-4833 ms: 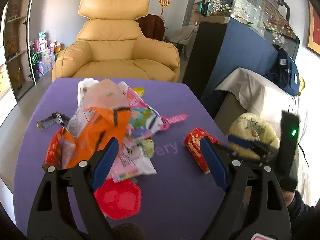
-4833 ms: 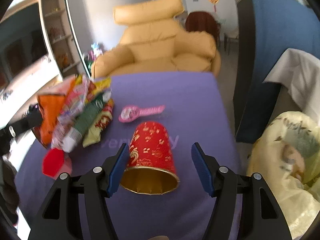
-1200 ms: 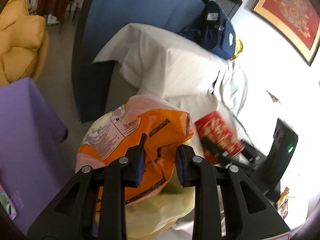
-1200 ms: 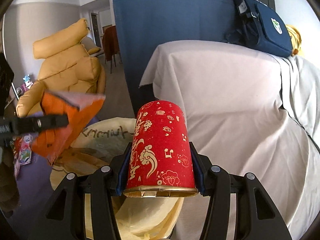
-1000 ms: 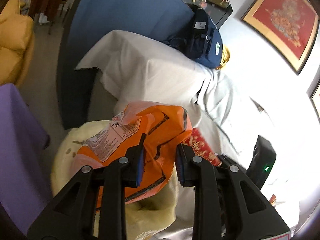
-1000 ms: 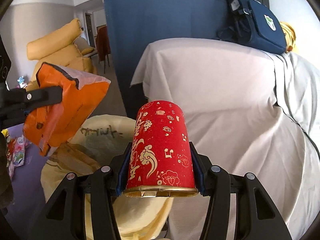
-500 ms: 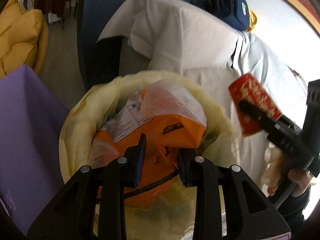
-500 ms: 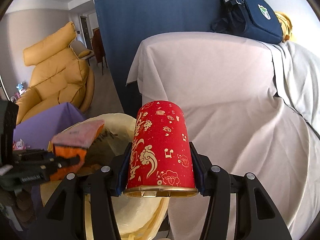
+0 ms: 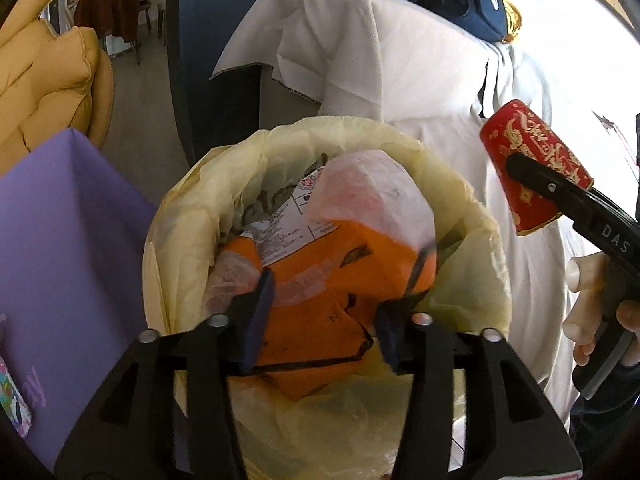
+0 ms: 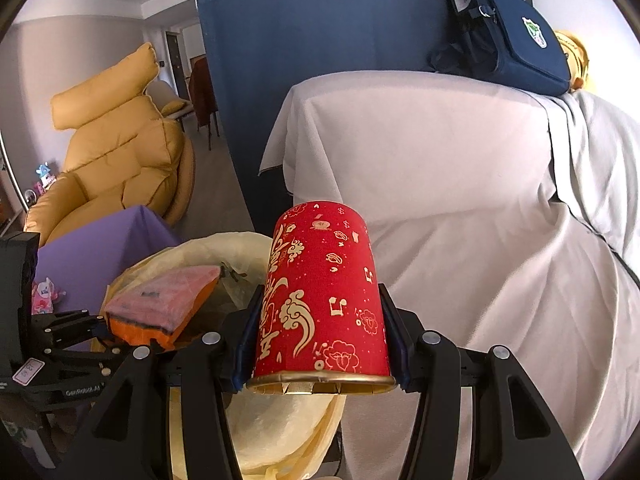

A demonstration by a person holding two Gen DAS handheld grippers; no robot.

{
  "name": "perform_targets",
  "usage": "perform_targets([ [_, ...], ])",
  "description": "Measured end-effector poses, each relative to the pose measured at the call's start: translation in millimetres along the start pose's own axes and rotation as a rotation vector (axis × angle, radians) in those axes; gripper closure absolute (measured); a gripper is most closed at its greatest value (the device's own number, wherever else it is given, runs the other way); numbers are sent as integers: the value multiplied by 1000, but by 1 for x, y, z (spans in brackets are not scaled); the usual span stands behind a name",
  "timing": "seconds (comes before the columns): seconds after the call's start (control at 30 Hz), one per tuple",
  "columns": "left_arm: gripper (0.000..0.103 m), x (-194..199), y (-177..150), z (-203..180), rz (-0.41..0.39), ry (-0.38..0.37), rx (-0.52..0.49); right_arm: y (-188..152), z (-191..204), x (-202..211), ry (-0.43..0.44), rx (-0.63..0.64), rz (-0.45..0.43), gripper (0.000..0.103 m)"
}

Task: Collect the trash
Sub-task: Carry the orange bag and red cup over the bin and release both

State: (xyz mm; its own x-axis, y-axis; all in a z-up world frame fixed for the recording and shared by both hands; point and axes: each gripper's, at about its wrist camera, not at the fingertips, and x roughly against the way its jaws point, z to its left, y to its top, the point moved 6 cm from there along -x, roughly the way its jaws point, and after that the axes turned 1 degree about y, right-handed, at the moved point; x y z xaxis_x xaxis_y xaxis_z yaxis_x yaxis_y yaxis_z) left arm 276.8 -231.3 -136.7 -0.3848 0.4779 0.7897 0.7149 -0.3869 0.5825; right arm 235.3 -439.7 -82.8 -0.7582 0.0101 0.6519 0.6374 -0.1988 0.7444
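My left gripper [image 9: 322,320] is open over a bin lined with a yellow bag [image 9: 192,216]. An orange snack wrapper [image 9: 332,280] lies in the mouth of the bag between the spread fingers. My right gripper [image 10: 320,328] is shut on a red paper cup with gold patterns [image 10: 322,300], held in the air beside the bin to its right. The cup also shows in the left wrist view [image 9: 532,172]. The bag and wrapper show low left in the right wrist view [image 10: 168,300].
A purple table [image 9: 68,248] stands left of the bin, with a colourful wrapper [image 9: 12,404] at its edge. A white-draped piece of furniture [image 10: 460,200] with a navy bag [image 10: 508,32] is behind the bin. A blue panel [image 9: 224,8] and a yellow armchair [image 10: 120,152] stand further back.
My left gripper has lowered the orange wrapper into the bag and its fingers have spread apart. My right gripper still holds the red cup, staying beside the bin.
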Motion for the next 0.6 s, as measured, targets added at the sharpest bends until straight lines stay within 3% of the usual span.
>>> perform_targets([
  [0.03, 39, 3, 1, -2, -8, -22, 0, 1, 1, 1, 1, 1, -2, 53],
  [0.17, 25, 16, 2, -10, -30, -48, -3, 6, 6, 9, 6, 12, -16, 53],
  [0.4, 24, 65, -3, 4, -76, -88, 47, 14, 27, 18, 52, 27, -30, 53],
  [0.6, 24, 113, -13, 44, -171, 21, 120, 7, 69, -5, 136, 70, 37, 53],
])
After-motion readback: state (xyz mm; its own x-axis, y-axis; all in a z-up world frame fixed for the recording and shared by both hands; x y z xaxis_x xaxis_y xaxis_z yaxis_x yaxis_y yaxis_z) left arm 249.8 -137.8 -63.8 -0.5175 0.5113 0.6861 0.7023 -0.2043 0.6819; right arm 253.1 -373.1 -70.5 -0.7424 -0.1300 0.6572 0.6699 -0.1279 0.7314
